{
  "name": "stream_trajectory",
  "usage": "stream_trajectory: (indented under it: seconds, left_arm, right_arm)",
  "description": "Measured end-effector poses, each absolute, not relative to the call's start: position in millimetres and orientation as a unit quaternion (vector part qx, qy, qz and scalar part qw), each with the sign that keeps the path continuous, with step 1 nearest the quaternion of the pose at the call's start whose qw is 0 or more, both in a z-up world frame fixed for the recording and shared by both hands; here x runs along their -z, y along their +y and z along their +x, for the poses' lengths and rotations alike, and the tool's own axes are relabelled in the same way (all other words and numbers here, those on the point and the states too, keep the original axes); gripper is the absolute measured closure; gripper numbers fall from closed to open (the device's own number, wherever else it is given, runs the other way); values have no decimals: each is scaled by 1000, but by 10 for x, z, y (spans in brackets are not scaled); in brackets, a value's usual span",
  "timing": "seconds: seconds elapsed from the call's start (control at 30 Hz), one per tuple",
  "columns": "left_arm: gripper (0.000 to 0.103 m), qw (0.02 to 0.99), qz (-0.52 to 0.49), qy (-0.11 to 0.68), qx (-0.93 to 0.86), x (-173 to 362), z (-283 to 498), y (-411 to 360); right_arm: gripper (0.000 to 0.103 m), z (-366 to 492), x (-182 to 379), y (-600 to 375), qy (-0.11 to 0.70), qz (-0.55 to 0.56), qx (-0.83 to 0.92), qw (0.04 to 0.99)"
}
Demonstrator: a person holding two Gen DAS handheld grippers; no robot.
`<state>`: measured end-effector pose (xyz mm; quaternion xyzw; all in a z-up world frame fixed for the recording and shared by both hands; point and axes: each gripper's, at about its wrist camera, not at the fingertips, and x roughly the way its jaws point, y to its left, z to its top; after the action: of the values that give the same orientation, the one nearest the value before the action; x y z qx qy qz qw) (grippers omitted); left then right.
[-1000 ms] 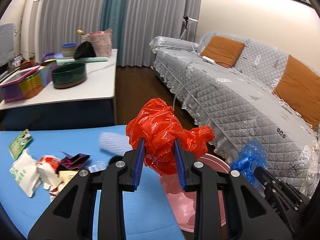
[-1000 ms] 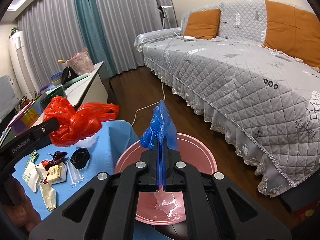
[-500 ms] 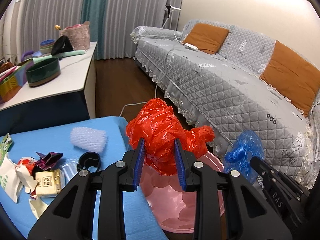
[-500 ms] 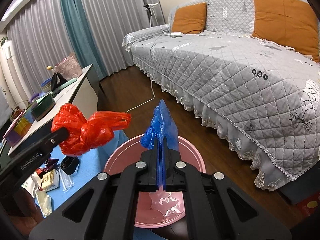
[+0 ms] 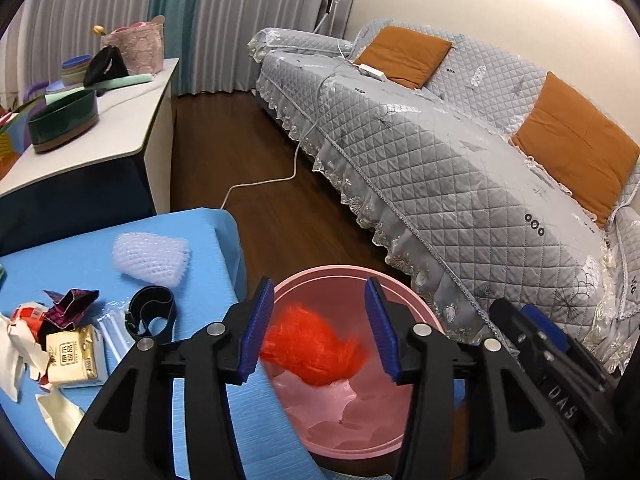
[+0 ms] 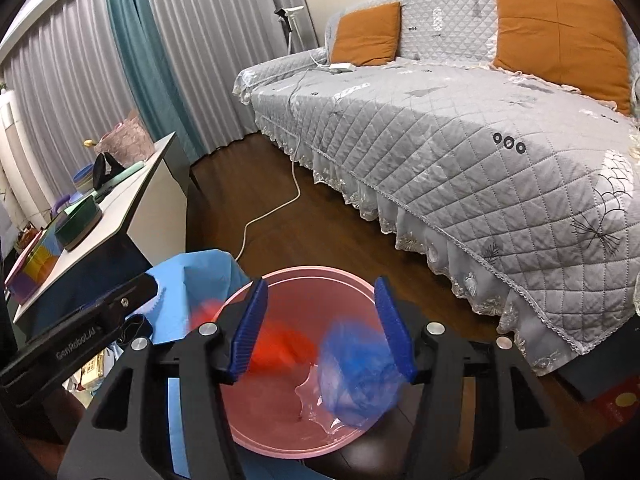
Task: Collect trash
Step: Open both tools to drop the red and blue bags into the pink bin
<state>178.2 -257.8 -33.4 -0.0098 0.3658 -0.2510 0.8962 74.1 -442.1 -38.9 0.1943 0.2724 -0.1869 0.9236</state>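
A pink bin (image 5: 344, 276) (image 6: 312, 274) stands on the floor beside the blue table (image 5: 80, 264). My left gripper (image 5: 320, 334) hangs over it, jaws opening, pads clear of the red plastic bag (image 5: 312, 350), which is blurred and dropping into the bin. My right gripper (image 6: 324, 330) is also over the bin with jaws opening; the blue plastic bag (image 6: 356, 372) is blurred below its right pad, falling free. The red bag (image 6: 276, 346) shows in the right wrist view too. More trash lies on the table: a white foam net (image 5: 150, 258), a black band (image 5: 150, 312), a yellow packet (image 5: 72, 354), wrappers.
A grey quilted sofa (image 5: 440, 160) with orange cushions runs along the right. A white cable (image 5: 296, 160) trails over the dark wood floor. A white side table (image 5: 100, 120) at the left carries a green bowl (image 5: 64, 120) and a pink basket (image 5: 136, 50).
Both grippers went from shut on their bags to open. The red and blue bags left the pads and are falling into the pink bin. Both hands moved closer over the bin.
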Motion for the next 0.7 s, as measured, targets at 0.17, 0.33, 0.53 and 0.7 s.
stream_trajectory:
  seconds: [0.17,0.33,0.53,0.7]
  left_arm:
    - [56,898,-15,364,244,309,1733,-2461]
    - [56,903,-19,360,233,247,1665,-2285]
    - [56,911,-29,349,216,127,1553,-1956]
    - [56,919,-38,337,199,23,1446,-1618]
  right_arm:
    - [47,754,357,-4369,270,187,193,925]
    - [47,731,286,-4277,255,178,186,932]
    - [47,718,196,-4079,238,164,166,943]
    - [48,736,171,-3845,241,150,139,949]
